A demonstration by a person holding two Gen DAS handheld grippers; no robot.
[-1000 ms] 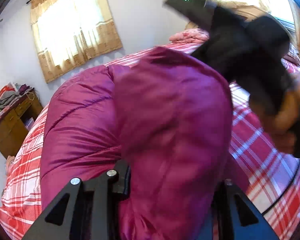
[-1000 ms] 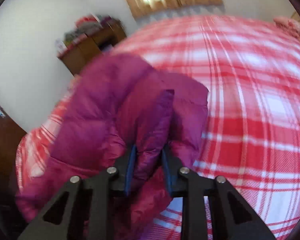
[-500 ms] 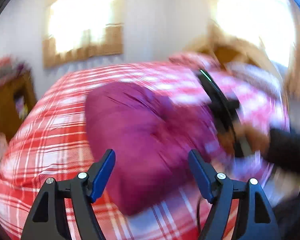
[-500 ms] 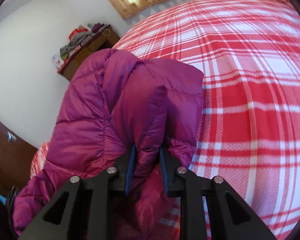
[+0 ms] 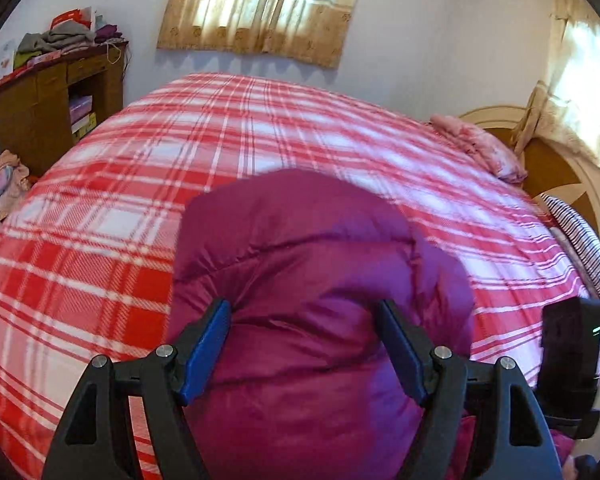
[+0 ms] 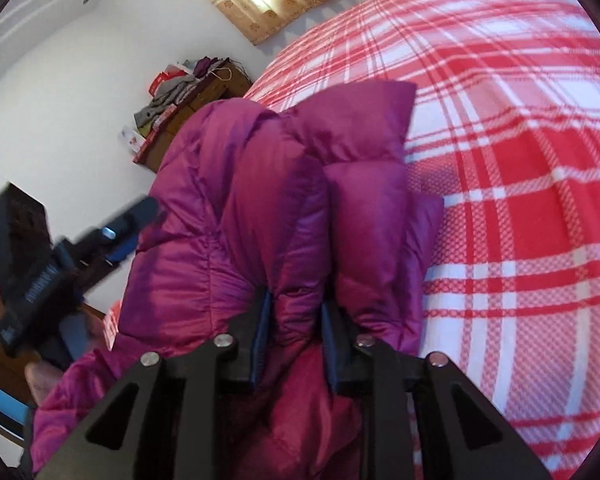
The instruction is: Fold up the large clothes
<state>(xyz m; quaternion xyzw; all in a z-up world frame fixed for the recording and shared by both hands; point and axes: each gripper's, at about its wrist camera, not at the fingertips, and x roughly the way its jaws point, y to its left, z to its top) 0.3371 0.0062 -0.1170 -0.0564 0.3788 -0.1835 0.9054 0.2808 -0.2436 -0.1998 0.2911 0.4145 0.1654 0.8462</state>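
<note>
A magenta puffer jacket [image 5: 308, 280] lies bunched at the near edge of a bed with a red and white plaid cover [image 5: 100, 248]. My left gripper [image 5: 304, 320] is open, its blue pads on either side of a bulge of the jacket without pinching it. My right gripper [image 6: 294, 320] is shut on a thick fold of the jacket [image 6: 260, 208] and holds it up above the bed. The left gripper also shows at the left edge of the right wrist view [image 6: 116, 232]; the right gripper's body shows at the right edge of the left wrist view [image 5: 572, 360].
A wooden cabinet [image 5: 40, 112] piled with clothes stands at the far left wall. A pink folded cloth [image 5: 480, 148] and a striped pillow [image 5: 580, 240] lie by the headboard [image 5: 560, 172]. Curtained windows [image 5: 260, 8] are behind the bed.
My left gripper let go of the jacket, opened, and now sits over it with jaws wide. My right gripper kept its hold and lifted the fold a little higher.
</note>
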